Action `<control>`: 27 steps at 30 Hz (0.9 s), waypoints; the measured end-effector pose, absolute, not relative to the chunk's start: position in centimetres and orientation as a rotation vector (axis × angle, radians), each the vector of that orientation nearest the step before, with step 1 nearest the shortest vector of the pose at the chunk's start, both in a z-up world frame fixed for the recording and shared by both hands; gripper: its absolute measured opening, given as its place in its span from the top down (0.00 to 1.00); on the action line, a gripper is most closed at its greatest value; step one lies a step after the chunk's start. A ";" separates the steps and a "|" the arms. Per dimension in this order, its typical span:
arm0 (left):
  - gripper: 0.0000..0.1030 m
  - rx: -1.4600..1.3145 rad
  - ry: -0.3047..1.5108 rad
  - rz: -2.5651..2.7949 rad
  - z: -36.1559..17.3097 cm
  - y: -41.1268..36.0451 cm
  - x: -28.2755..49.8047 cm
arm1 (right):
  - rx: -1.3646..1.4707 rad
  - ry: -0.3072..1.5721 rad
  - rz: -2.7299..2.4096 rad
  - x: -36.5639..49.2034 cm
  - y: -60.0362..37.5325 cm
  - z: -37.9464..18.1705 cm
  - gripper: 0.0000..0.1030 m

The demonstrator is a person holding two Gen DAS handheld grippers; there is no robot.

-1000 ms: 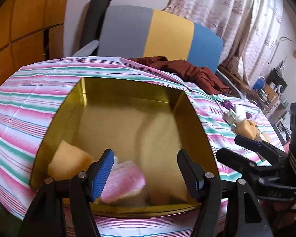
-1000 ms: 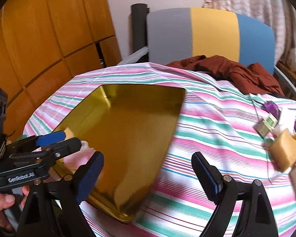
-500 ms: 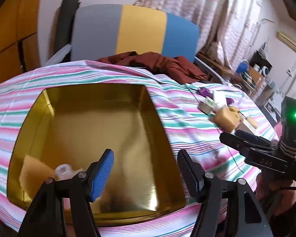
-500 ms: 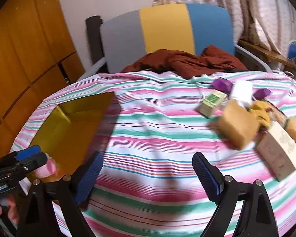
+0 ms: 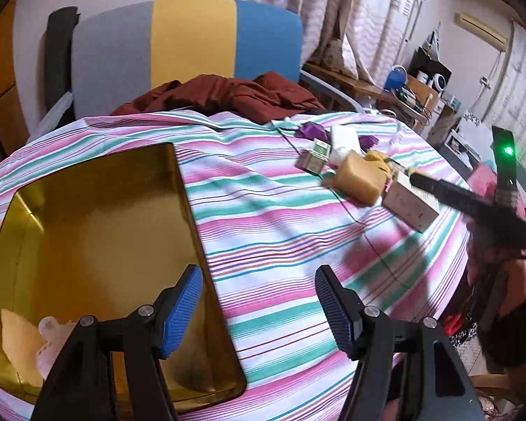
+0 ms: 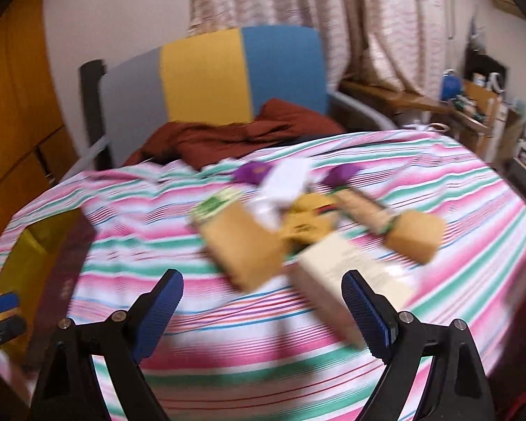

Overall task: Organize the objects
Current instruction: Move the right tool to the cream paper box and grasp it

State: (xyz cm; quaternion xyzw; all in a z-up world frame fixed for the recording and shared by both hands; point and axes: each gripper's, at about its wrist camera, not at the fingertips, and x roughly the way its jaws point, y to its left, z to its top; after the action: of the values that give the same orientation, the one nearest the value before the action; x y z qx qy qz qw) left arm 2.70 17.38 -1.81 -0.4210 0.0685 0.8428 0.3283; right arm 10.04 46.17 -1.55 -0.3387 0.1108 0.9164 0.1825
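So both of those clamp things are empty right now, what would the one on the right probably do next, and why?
Probably ease the right gripper forward and down over the pale carton just ahead of it. Its jaws stand open with nothing between them, the loose pile still lies on the striped cloth, and the gold tin already holds a few items. The view is blurred, so the exact target is a guess.

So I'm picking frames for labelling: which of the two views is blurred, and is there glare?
Right wrist view: motion-smeared, the boxes and striped cloth streaked. Left wrist view: mostly sharp, only the right claw blurred; the gold tin shows soft reflections, no blown-out glare.
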 end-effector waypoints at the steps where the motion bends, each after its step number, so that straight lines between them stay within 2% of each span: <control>1: 0.34 -1.103 0.185 2.202 -1.8 17.6 2.8 | -0.946 0.317 2.567 10.2 47.3 -1.6 0.10; 11: 0.34 -1.125 0.211 2.173 -2.2 19.1 3.1 | -0.977 0.394 2.497 11.0 53.2 -4.2 0.10; 19: 0.34 -1.132 0.240 2.161 -2.4 20.0 3.3 | -1.014 0.491 2.570 11.5 52.0 -5.6 0.13; 21: 0.34 -1.132 0.246 2.158 -2.3 20.2 3.4 | -1.025 0.494 2.600 11.3 51.6 -5.7 0.20; 23: 0.34 -1.133 0.254 2.155 -2.3 20.4 3.3 | -1.060 0.516 2.616 10.8 51.4 -6.1 0.33; 25: 0.34 -1.128 0.263 2.151 -2.3 20.8 3.3 | -1.080 0.528 2.617 10.3 51.3 -6.7 0.34; 27: 0.34 -1.127 0.269 2.142 -2.2 21.2 3.3 | -1.078 0.521 2.610 10.0 51.4 -7.1 0.41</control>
State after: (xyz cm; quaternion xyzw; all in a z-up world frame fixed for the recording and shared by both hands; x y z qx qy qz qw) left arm 3.26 21.24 -2.23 -0.4341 0.1037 0.8254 0.3457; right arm 10.05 51.37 -7.11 -0.3721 0.1798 0.9007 0.1343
